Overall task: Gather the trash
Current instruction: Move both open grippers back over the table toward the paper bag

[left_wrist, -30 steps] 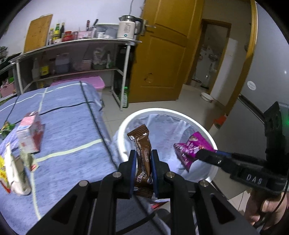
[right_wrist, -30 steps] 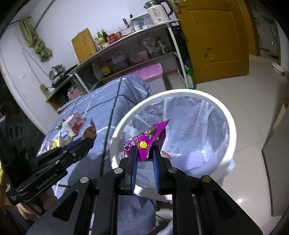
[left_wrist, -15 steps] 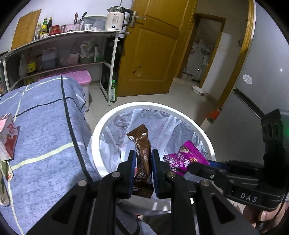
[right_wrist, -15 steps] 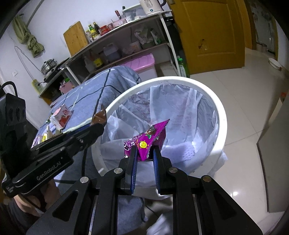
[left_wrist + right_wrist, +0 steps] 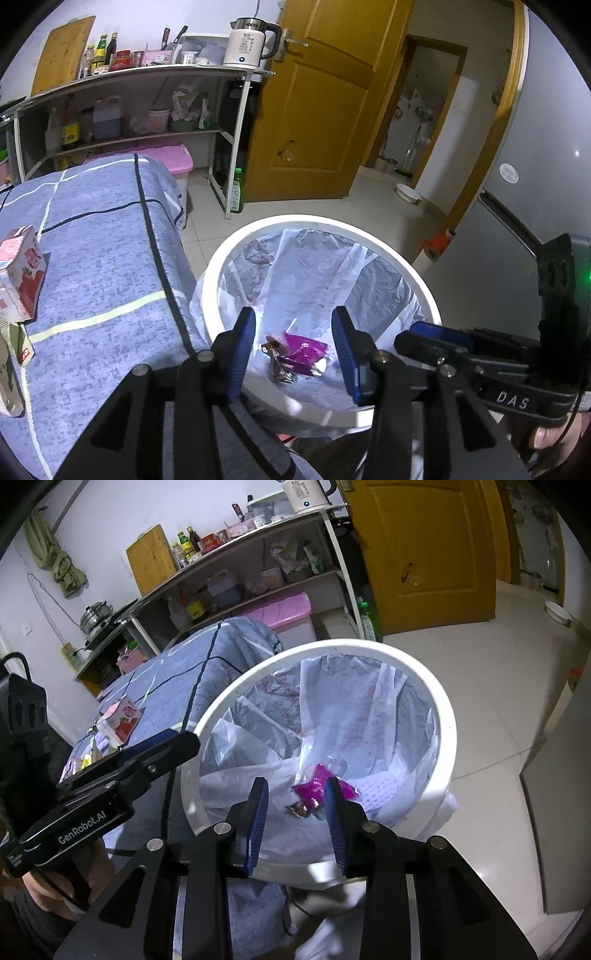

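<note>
Both wrappers have left the jaws since a second ago; the left gripper (image 5: 293,343) and right gripper (image 5: 295,812) are opening, empty, over the white bin (image 5: 413,273); purple wrapper (image 5: 304,350) and half-hidden brown wrapper (image 5: 275,356) lie at the liner's bottom.
</note>
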A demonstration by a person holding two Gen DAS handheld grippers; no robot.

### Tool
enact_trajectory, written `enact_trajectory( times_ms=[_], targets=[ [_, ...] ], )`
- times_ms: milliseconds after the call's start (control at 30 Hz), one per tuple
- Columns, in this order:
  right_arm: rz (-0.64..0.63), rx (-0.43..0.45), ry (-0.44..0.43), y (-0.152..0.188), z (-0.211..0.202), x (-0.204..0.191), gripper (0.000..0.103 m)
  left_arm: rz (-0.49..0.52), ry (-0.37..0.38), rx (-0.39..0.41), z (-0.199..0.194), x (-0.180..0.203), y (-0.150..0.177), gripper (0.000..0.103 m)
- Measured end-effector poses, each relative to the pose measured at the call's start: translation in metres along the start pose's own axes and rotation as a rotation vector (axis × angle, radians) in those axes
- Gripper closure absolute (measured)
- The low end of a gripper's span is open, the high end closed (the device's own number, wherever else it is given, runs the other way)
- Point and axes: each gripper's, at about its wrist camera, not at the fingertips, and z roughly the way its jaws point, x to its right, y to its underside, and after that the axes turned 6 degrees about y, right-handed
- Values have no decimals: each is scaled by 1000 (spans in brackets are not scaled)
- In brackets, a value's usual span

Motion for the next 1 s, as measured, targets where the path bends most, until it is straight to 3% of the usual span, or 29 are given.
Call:
enact_trajectory(
  times_ms=[433,1000],
  targets=[
    [-40,46,-21,1,-16,-22,71,-42,-73,42,-40,-20,17,59],
    [-143,29,-136,14,-9,-86,71,-128,-222,88,-99,-64,50,59]
  ],
)
